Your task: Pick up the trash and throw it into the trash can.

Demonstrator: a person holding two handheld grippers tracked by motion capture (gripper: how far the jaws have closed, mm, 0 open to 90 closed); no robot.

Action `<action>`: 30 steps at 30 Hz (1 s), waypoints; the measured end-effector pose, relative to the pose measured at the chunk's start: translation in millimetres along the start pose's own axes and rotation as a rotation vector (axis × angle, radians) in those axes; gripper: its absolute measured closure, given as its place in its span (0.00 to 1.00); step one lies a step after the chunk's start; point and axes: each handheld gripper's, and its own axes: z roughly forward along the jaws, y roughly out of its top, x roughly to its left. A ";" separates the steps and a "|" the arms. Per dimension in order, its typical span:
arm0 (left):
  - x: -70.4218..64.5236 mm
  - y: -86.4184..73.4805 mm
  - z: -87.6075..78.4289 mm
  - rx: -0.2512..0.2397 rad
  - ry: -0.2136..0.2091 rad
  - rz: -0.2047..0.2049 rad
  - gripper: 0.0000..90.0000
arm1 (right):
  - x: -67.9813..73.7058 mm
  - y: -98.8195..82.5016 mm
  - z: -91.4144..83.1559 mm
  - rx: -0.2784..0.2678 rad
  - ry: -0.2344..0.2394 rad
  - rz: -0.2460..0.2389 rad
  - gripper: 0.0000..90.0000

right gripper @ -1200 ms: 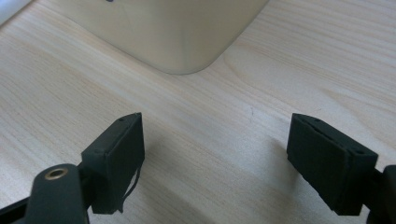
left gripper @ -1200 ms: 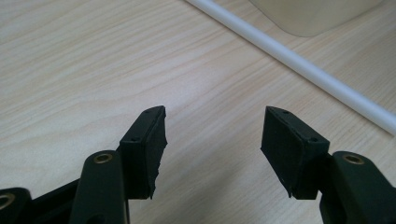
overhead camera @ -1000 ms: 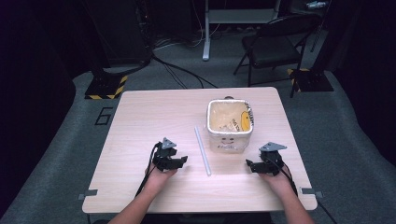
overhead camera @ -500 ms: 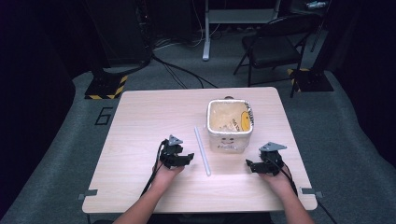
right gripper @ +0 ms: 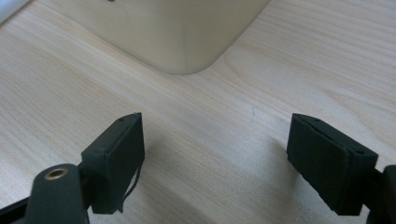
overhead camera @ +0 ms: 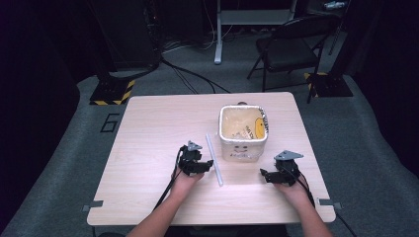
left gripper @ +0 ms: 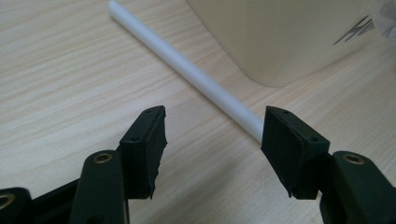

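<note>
A thin white tube (overhead camera: 214, 159) lies flat on the wooden table (overhead camera: 148, 128), just left of a cream square bin (overhead camera: 243, 134) with a yellow smiley face. My left gripper (overhead camera: 206, 164) is open right beside the tube's near half. In the left gripper view the tube (left gripper: 187, 70) runs diagonally past the right jaw, and nothing sits between the open fingers (left gripper: 144, 144). My right gripper (overhead camera: 264, 176) rests open on the table in front of the bin's right corner, with the bin's wall (right gripper: 173, 32) just ahead of it.
The bin holds a crumpled plastic liner (overhead camera: 242, 129). A black chair (overhead camera: 291, 49) and cables (overhead camera: 192, 79) lie on the floor beyond the table's far edge. Bare wood stretches across the table's left half and far side.
My left gripper has moved right, toward the tube, and now sits next to it. The right gripper has stayed where it was.
</note>
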 end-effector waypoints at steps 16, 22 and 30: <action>-11.8 1.9 19.5 0.020 0.042 0.038 0.45 | 0.3 0.1 0.1 0.000 0.001 -0.003 0.21; -11.7 2.1 17.7 0.035 0.071 0.081 0.55 | 0.3 0.1 0.1 0.000 0.001 -0.003 0.21; -4.9 3.0 13.8 0.059 0.102 0.112 0.71 | 0.3 0.1 0.1 -0.001 0.001 -0.003 0.21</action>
